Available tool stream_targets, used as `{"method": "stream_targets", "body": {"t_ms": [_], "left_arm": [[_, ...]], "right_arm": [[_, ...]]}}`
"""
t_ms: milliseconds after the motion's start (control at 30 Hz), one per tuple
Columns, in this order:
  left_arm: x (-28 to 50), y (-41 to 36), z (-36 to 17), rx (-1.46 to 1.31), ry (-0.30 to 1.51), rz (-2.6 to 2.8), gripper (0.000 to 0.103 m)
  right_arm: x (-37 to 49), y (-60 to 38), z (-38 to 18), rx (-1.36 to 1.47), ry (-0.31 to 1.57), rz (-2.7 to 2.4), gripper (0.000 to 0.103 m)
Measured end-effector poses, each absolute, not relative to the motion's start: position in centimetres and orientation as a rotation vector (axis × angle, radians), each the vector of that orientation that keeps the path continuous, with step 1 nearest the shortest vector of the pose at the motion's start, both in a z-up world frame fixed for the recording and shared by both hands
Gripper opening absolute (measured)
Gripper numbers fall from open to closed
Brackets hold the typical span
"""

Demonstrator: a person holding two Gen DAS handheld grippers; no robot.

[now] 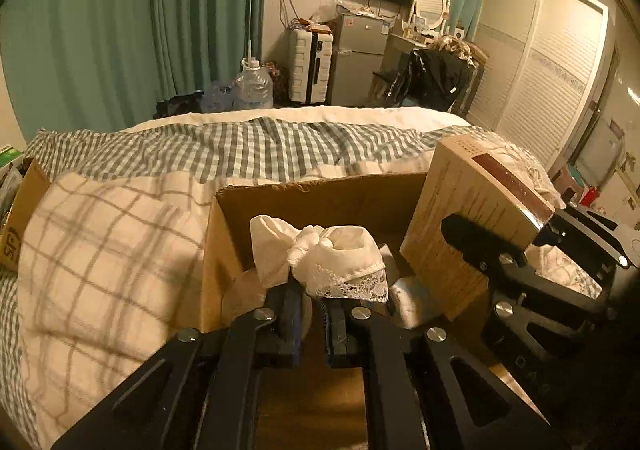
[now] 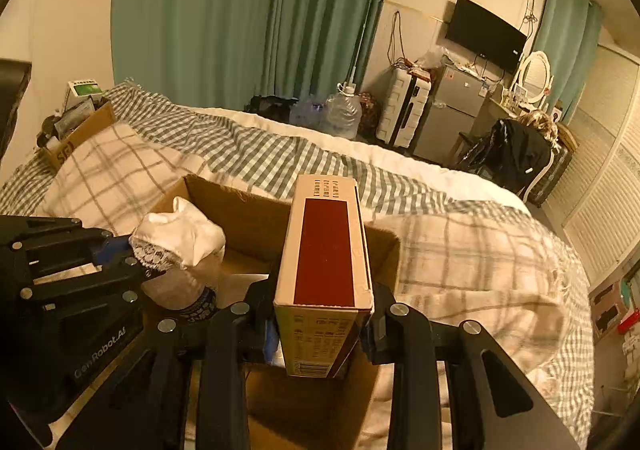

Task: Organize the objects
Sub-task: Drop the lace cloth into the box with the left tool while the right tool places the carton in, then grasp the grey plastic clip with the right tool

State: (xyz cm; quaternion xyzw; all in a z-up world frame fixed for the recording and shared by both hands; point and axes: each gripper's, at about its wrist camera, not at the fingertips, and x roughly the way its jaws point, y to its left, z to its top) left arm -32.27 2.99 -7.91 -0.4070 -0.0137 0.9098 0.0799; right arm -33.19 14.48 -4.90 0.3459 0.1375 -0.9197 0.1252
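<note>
An open cardboard box [image 1: 320, 198] [image 2: 248, 210] sits on the bed. My left gripper [image 1: 314, 314] is shut on a white lace-trimmed cloth bundle [image 1: 332, 254] [image 2: 180, 234] and holds it over the box. My right gripper [image 2: 320, 326] is shut on a tan carton with a dark red panel [image 2: 324, 250] [image 1: 472, 218], upright at the box's right side. The left gripper also shows in the right wrist view [image 2: 132, 254]. A white item with dark print [image 2: 188, 298] lies inside the box below the bundle.
A plaid pillow [image 1: 100, 250] lies left of the box on the green checked bedspread [image 1: 260, 146]. Another cardboard box with clutter [image 2: 76, 130] stands at the bed's far left. Water jugs [image 1: 252, 86], a suitcase [image 1: 310, 66], a fridge and a wardrobe stand beyond the bed.
</note>
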Motion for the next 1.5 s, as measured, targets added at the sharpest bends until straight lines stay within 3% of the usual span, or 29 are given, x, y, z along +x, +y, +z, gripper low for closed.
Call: {"method": "stream_targets", "body": {"t_ms": [67, 133, 167, 200, 333, 567, 700, 833, 1000, 1100, 1500], "left_arm": [[-32.2, 2.9, -8.2, -1.220, -0.028, 2.726, 0.020], [-31.9, 2.4, -7.9, -1.210, -0.048, 2.761, 0.036], [-31.6, 2.2, -7.7, -1.204, -0.063, 2.768, 0.052], [-31.3, 1.9, -7.3, -1.195, -0.082, 2.773, 0.062], [-29.5, 1.2, -5.1, -1.173, -0.084, 2.792, 0.066], [-24.1, 0.0, -0.2, -1.089, -0.023, 2.859, 0.095], [-20.6, -0.8, 0.6, -1.099, -0.006, 2.894, 0.103], [-17.5, -1.9, -1.4, -1.130, -0.038, 2.916, 0.103], [-15.4, -2.7, -8.0, -1.256, -0.175, 2.918, 0.103], [-15.0, -2.9, -10.7, -1.366, -0.117, 2.937, 0.103], [-15.7, -5.6, -13.8, -1.540, -0.130, 2.928, 0.103]], "right_arm": [[-33.0, 14.9, -4.9, 0.980, 0.355, -2.679, 0.035], [-32.4, 15.7, -3.9, 0.932, 0.315, -2.713, 0.052], [-32.1, 16.0, -3.3, 0.912, 0.294, -2.730, 0.061], [-31.8, 16.2, -2.6, 0.889, 0.272, -2.741, 0.063], [-29.8, 16.7, 0.3, 0.850, 0.267, -2.763, 0.063], [-24.0, 17.8, 4.8, 0.838, 0.319, -2.789, 0.068], [-20.2, 17.8, 5.6, 0.833, 0.382, -2.777, 0.072], [-18.0, 17.1, 3.4, 0.928, 0.460, -2.757, 0.077], [-16.1, 16.1, -2.8, 0.982, 0.492, -2.665, 0.077], [-15.9, 15.5, -6.9, 1.001, 0.548, -2.650, 0.078], [-16.2, 10.6, -17.0, 1.248, 0.973, -2.357, 0.079]]}}
